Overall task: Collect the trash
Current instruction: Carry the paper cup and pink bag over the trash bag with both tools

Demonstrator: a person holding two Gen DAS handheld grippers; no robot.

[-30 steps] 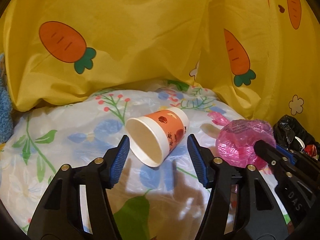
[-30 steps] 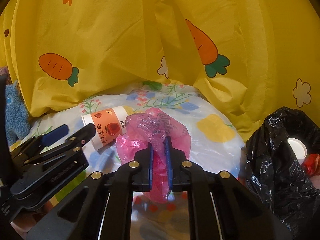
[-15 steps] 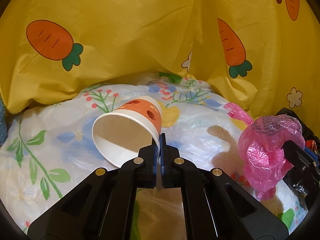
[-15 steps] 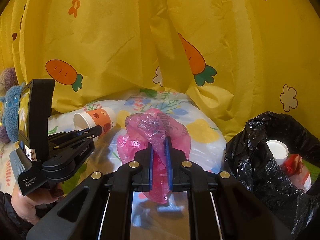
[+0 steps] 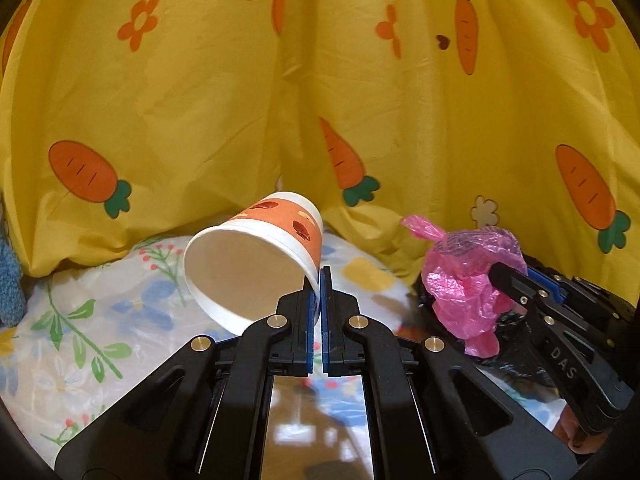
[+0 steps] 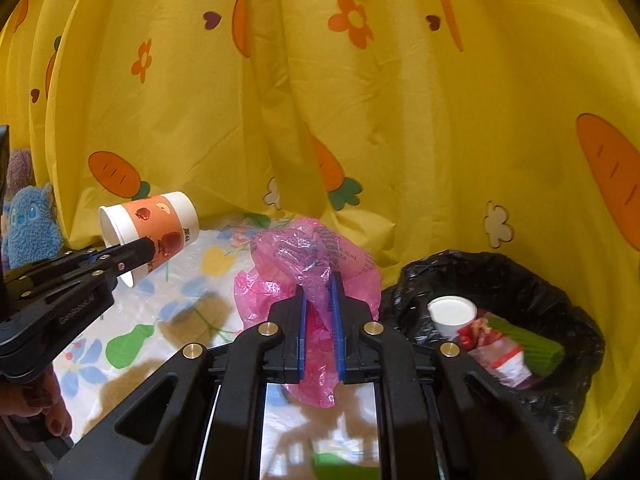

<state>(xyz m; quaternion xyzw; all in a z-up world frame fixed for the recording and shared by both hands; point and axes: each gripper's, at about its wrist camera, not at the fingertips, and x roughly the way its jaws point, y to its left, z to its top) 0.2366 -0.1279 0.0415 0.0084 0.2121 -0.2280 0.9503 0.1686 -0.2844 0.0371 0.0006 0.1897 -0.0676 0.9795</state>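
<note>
My left gripper (image 5: 319, 276) is shut on the rim of an orange-and-white paper cup (image 5: 256, 268) and holds it tilted in the air above the floral sheet; the cup also shows in the right wrist view (image 6: 150, 228). My right gripper (image 6: 319, 280) is shut on a crumpled pink plastic bag (image 6: 308, 260), lifted off the sheet; the bag also shows in the left wrist view (image 5: 468, 284). A black trash bag (image 6: 532, 280) stands open at the right with a white cup (image 6: 452, 312) and wrappers inside.
A yellow carrot-print cloth (image 6: 360, 120) hangs all around behind. A floral plastic sheet (image 5: 80, 320) covers the surface below. A blue plush toy (image 6: 30, 224) sits at the far left.
My left gripper closed on the cup's rim and lifted it off the sheet. My right gripper raised the pink bag and moved it closer to the black trash bag.
</note>
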